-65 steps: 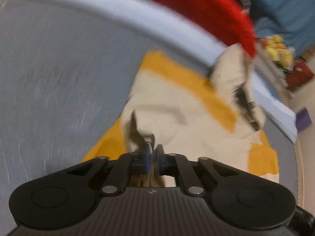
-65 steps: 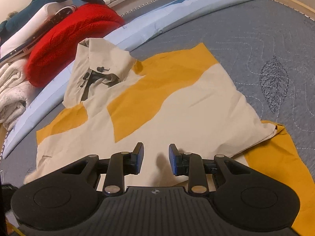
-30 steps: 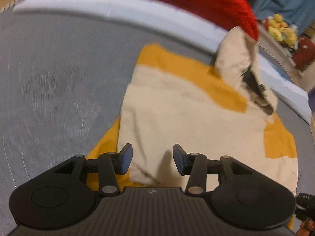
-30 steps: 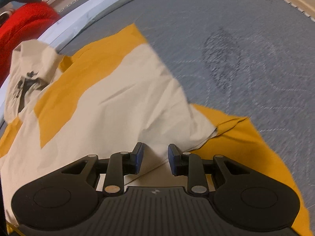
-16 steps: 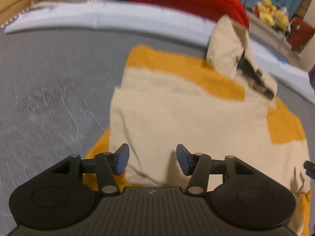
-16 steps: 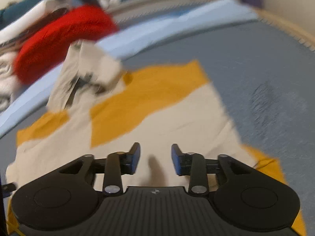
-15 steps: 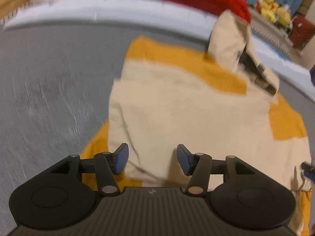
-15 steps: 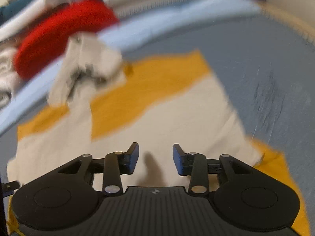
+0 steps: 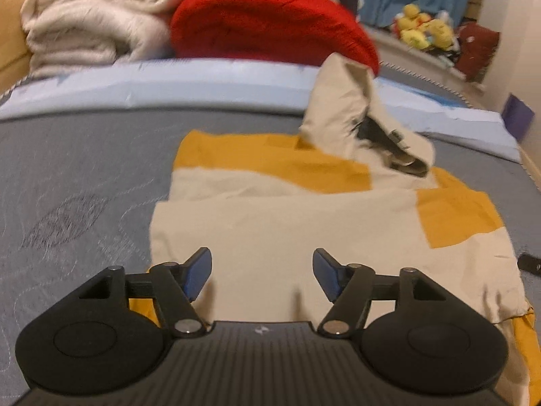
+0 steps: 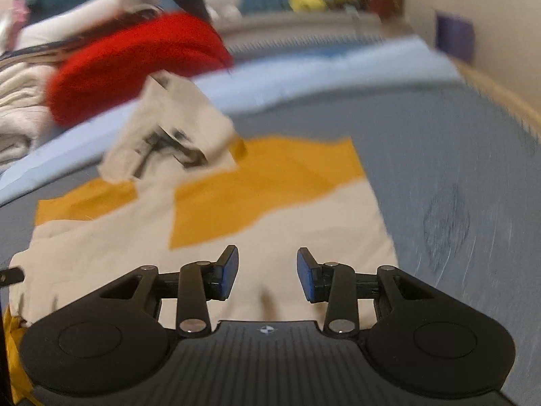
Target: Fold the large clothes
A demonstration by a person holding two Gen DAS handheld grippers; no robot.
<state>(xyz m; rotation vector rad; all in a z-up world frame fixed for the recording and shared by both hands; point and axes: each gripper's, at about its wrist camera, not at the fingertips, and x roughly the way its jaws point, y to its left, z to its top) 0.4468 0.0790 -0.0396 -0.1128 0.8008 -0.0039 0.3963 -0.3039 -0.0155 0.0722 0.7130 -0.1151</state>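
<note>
- Under both grippers the cream-and-yellow jacket (image 9: 304, 223) is spread on the grey quilt (image 9: 67, 176)
- Left gripper (image 9: 262, 272): jaws opening, nothing between them
- Right gripper (image 10: 267, 272): jaws parted, empty
- Farther off, the hood (image 9: 351, 118) lies ahead, long axis running away from both

A matt cream-and-yellow cloth jacket (image 9: 304, 223) is seen on a grey quilted, stitched bed (image 9: 77, 182). The red bundle (image 9: 267, 23) is perhaps knitted, though blurred.
</note>
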